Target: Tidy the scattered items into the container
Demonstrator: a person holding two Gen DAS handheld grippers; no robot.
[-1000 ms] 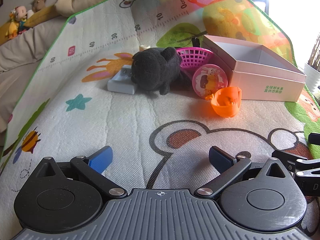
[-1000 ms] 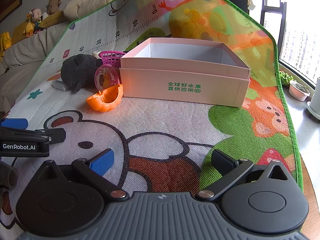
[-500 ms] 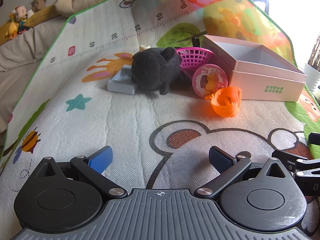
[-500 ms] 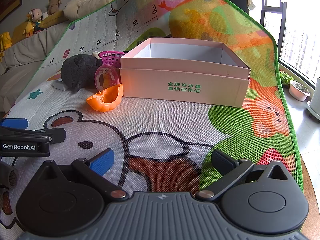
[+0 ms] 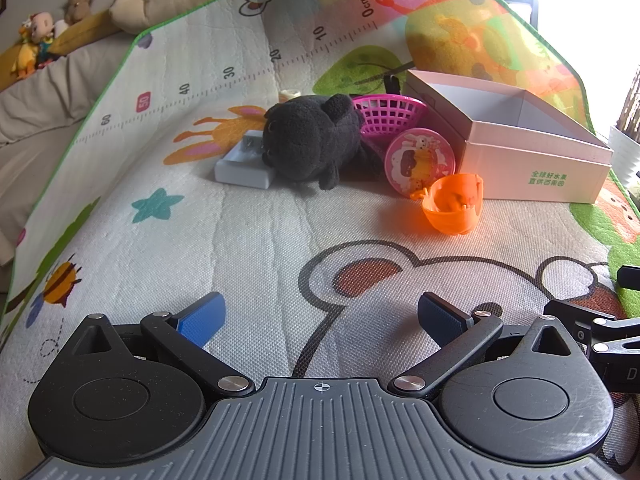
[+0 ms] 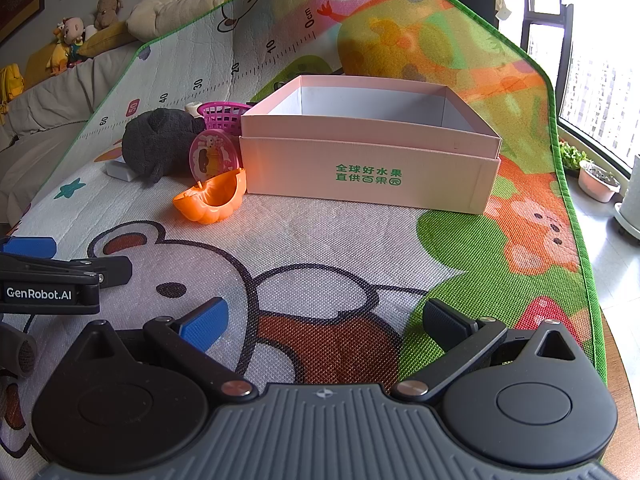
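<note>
Toys sit ahead of our left gripper [image 5: 320,316], its jaws apart and empty: orange cup [image 5: 454,208] nearest, beside the pink box [image 6: 368,160]. Right gripper [image 6: 324,320] likewise gapes. We'd pinch the cup's rim first.

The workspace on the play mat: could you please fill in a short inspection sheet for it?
Surface: cartoon play mat, lying flat.
Container: pink box, open; no items seen in the visible part.
Job's things: black plush, white case beside it, pink basket, round pink toy, orange shell, all clustered on the mat left of the box.
Clutter: nothing seen.
Grippers: left gripper and right gripper both open, empty, over the mat.
Cables: nothing seen.
Surroundings: sofa with soft toys, window, potted plant.
</note>
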